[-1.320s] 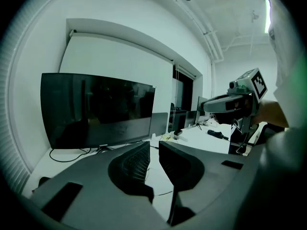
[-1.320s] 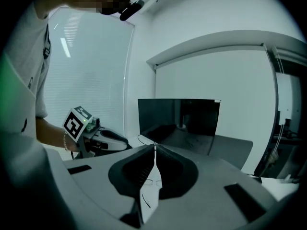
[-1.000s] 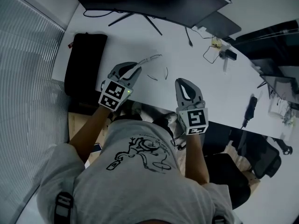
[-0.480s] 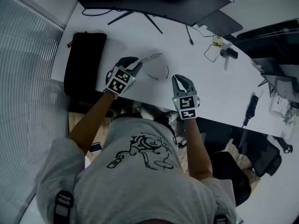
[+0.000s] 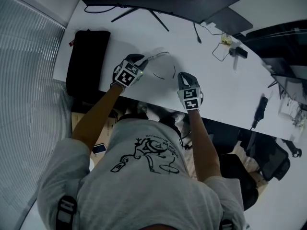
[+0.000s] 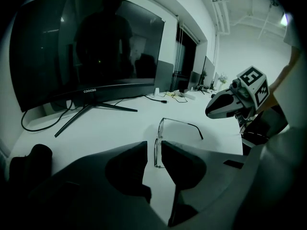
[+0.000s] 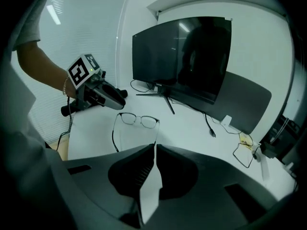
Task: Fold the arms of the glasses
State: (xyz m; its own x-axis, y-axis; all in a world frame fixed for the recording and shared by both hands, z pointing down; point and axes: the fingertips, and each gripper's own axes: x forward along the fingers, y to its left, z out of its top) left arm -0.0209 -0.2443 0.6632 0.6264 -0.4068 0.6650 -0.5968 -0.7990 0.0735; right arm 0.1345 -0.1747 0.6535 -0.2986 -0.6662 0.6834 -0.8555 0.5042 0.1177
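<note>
Glasses (image 7: 149, 122) are resting on the white table (image 5: 206, 95) at my 12 o'clock. Lenses are standing upright and facing away toward the dark monitor (image 6: 86, 47). Both arms (image 7: 112, 132) are lying unfolded and pointing back at 6 o'clock toward me. My left gripper (image 6: 154, 145) is sitting at the 9 o'clock end of the frame, tilted down. Its jaws are standing slightly apart with the end lens rim between them. A sliver of table is showing between the rim and one jaw; I am not able to tell whether the other jaw is touching the rim. My right gripper (image 7: 154, 146) is hovering at about 4 o'clock of the glasses, near the tip of the arm on that side but apart from it. Its jaws are pressed together with nothing between them. In its own view that arm is lining up with the seam of the closed jaws. A black bag (image 5: 86, 61) is lying at 9 o'clock on the table, well apart from the glasses. A thin cable (image 5: 196, 32) is trailing at 1 o'clock below the monitor.
</note>
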